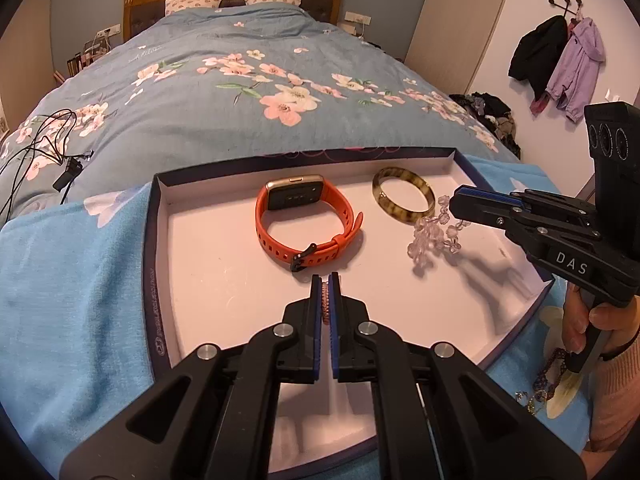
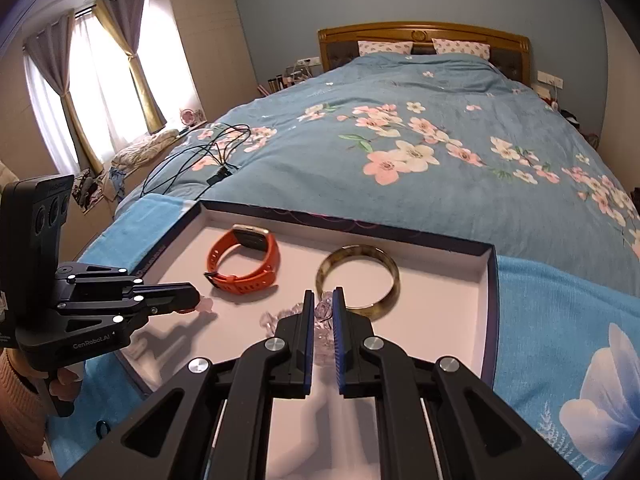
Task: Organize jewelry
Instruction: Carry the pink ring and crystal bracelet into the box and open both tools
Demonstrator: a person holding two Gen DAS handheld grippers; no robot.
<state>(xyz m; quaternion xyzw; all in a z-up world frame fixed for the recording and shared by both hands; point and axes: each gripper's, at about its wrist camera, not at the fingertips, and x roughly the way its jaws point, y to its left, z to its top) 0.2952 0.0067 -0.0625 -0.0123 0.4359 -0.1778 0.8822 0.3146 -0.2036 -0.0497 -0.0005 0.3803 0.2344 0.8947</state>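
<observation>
Two pieces already lie in the box lid (image 1: pixel 160 216): an orange watch (image 1: pixel 308 220) at frame centre and a mottled bangle (image 1: pixel 403 200) to its right. The left gripper (image 1: pixel 326 280) is clamped narrow on a pink beaded band (image 1: pixel 325 300) above the lid's lower centre. The right gripper (image 2: pixel 322 298) is pinched on a clear bead bracelet (image 1: pixel 434 234), which hangs just beside the bangle. More jewelry (image 1: pixel 548 380) remains outside on the blue cloth (image 1: pixel 72 300) at lower right. Judged roughly half done; both held pieces await placing.
</observation>
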